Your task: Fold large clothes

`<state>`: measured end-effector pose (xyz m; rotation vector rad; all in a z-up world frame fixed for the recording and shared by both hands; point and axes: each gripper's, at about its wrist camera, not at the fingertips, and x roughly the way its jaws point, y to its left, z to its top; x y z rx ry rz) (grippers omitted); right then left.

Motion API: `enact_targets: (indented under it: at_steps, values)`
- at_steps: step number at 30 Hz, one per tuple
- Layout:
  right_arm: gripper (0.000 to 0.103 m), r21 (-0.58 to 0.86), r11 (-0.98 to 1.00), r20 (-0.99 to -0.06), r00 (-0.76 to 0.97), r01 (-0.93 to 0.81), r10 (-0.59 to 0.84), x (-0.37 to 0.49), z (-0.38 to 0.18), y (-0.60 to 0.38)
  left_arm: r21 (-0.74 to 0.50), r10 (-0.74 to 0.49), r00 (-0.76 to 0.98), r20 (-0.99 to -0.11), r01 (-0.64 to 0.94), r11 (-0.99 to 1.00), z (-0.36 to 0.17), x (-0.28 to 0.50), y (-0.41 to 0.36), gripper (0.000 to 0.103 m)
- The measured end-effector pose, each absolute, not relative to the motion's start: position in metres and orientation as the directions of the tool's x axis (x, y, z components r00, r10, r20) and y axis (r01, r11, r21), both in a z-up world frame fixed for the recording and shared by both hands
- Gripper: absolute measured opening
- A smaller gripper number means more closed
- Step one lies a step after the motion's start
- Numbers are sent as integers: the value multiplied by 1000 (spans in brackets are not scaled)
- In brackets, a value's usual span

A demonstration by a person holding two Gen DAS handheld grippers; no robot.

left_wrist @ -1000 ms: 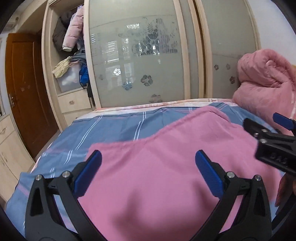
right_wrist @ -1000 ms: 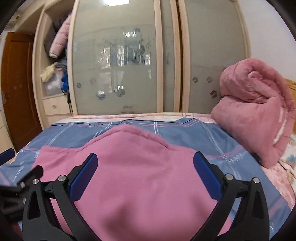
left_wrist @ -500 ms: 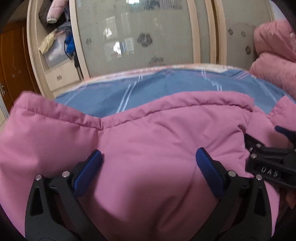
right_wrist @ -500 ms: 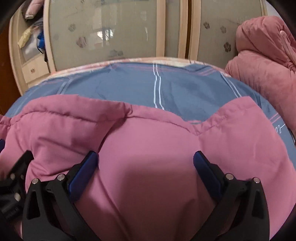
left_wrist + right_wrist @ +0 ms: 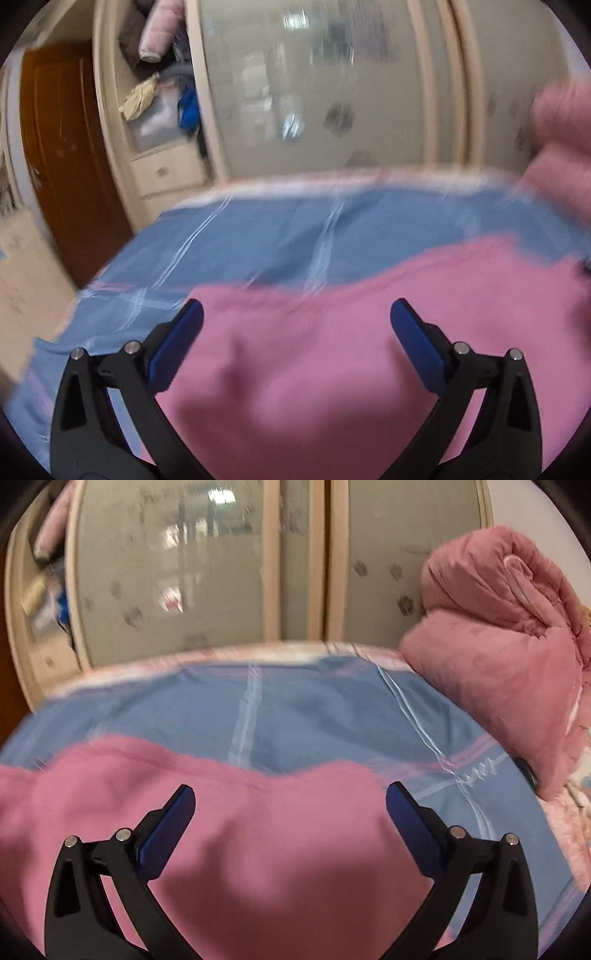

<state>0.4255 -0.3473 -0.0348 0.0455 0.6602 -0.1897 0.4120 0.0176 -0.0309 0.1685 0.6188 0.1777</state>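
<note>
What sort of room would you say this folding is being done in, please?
Most likely a bedroom: a bed with a blue checked sheet, a rolled pink quilt at its end, and a wardrobe with frosted sliding doors behind.

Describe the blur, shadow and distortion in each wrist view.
Left wrist view: heavy motion blur smears the blue bedsheet and wardrobe doors; the left gripper stays sharp. Right wrist view: milder blur, pink quilt fairly crisp, a dark shadow on the pink garment below the right gripper. Both show fisheye bending and black corners.
</note>
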Motion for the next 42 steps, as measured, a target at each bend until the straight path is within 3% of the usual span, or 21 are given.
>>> enact_targets:
  at_steps: [3,6,10,20,22,25,29,35,42]
  values:
    - [102,-34,971,-688,699,238,-195,432,-74,-366,201,255,719,-646,-162,966,-71,429,42,101]
    - [102,76,961,-695,705,265,-139,429,-100,-385,99,216,738,-640,-200,975,-80,427,63,101]
    - [102,105,959,-699,705,264,-118,431,-110,-386,17,165,739,-653,-203,979,-95,430,76,101]
    - [102,134,954,-723,685,267,-90,437,-106,-393,3,152,736,-659,-200,980,-98,434,75,101]
    - [102,167,940,-674,730,298,-112,416,-85,-403,23,163,727,-667,-199,980,-82,429,76,101]
    - [102,299,896,-503,852,328,-144,348,-40,-424,-5,153,819,-553,-188,982,-37,382,85,101]
    - [102,369,889,-397,911,271,-113,251,-16,-435,-15,172,860,-481,-204,979,-2,293,95,101]
    - [102,252,915,-436,881,315,-183,120,-16,-407,18,166,863,-478,-180,984,13,169,79,101]
    - [102,18,977,-447,876,210,-180,47,-12,-335,-3,92,873,-479,-107,994,21,84,46,101]
